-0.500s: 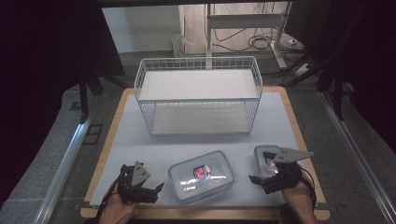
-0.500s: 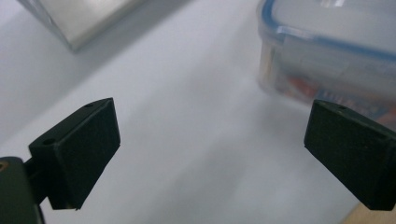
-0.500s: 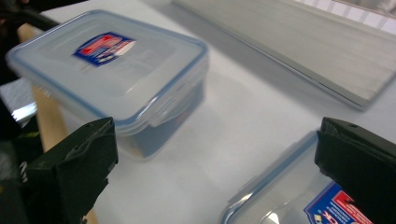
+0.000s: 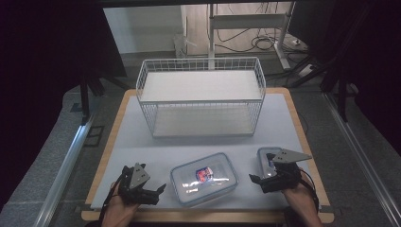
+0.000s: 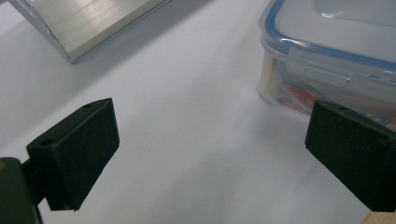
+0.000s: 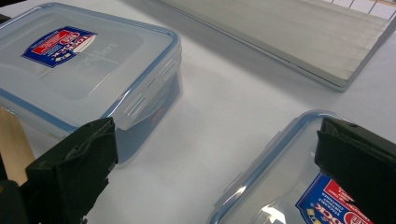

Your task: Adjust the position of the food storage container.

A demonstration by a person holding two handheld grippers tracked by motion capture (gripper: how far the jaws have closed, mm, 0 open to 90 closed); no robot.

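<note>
- Little had shifted since the earlier high view: both hands sat at about the same spots along the lower edge of the frame, and the two boxes and the basket lay where they had been.
- The left gripper, at the lower left, was released, nothing between its jaws; in its own view the wide-set pads framed bare bench, with the large lidded box at the upper right.
- The right gripper, at the lower right, was also spread wide and held nothing; it hovered just beside the small lidded box, whose lid showed at the lower right of the right gripper view, partly behind one jaw.
- The large lidded box lay at lower centre between the two hands, closed, with a red-and-blue label on its lid.
- The wire basket stood in the upper middle of the frame, well apart from the boxes.
- As a judgement, the work stood at its opening step: approach, with no grasp made yet.
- The next move probably called for bringing one gripper around a box, jaws straddling opposite sides below the lid rim, then closing squarely so the smooth plastic would not slip.
</note>
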